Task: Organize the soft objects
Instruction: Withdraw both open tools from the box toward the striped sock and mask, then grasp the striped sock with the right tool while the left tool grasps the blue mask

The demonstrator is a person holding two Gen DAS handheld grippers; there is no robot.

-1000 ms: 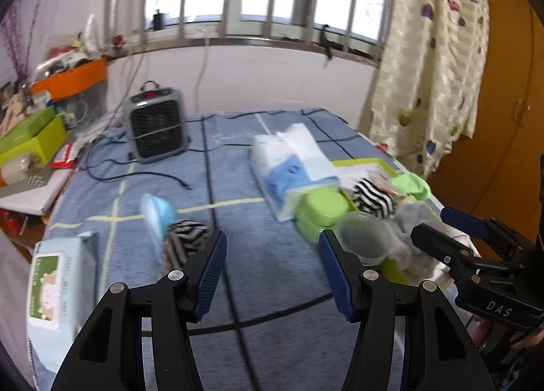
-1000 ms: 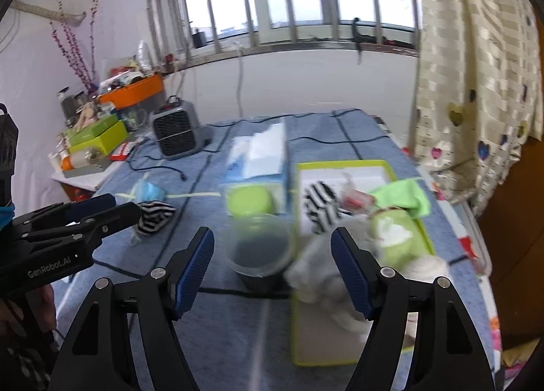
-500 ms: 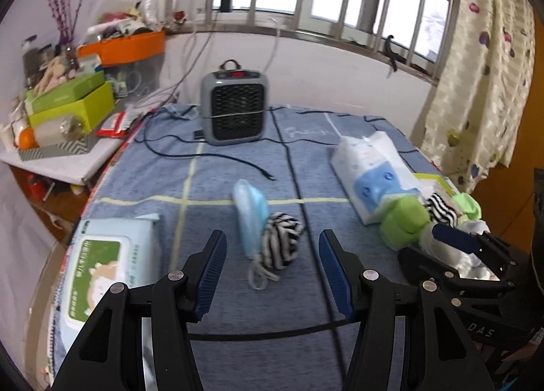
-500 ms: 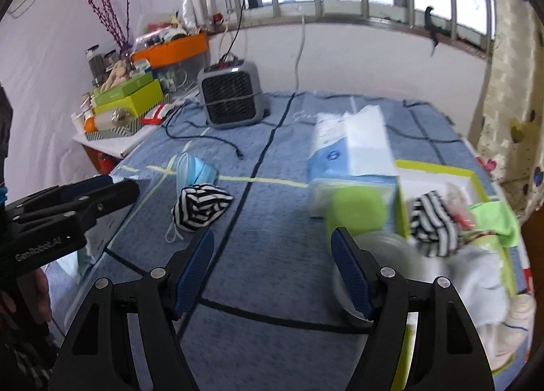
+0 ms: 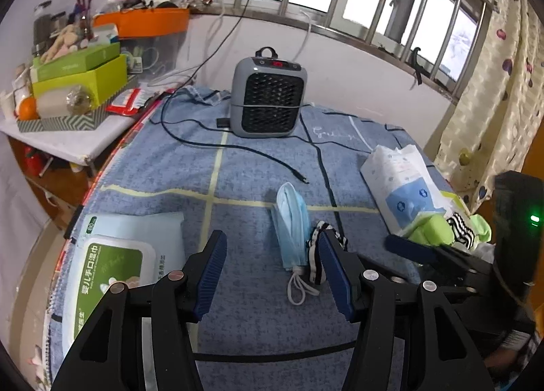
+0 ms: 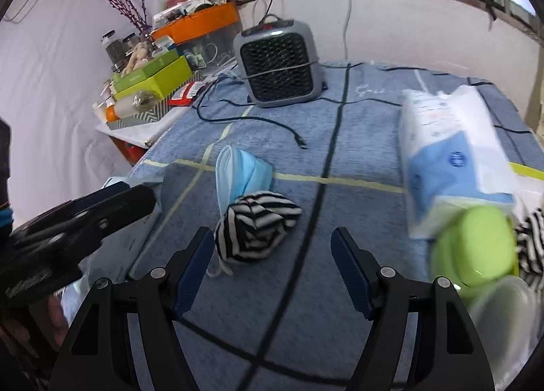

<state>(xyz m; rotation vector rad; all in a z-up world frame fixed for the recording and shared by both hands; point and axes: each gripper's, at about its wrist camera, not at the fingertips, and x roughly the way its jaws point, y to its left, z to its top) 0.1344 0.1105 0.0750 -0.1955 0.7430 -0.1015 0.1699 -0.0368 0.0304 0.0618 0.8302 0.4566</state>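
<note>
A: What is hard to make out?

B: In the right wrist view the tissue pack (image 6: 452, 166), green lid (image 6: 476, 251) and clear container (image 6: 503, 319) at the right edge are smeared. In the left wrist view the left gripper's (image 5: 272, 275) pad covers most of the striped sock (image 5: 316, 255).

A: And the sock relative to the jaws?

B: It lies on the blue-covered bench (image 6: 357, 125), touching the blue face mask (image 6: 238, 169), just ahead of the right gripper (image 6: 272, 268), nearer its left pad. Both jaws are spread, gripping nothing.
</note>
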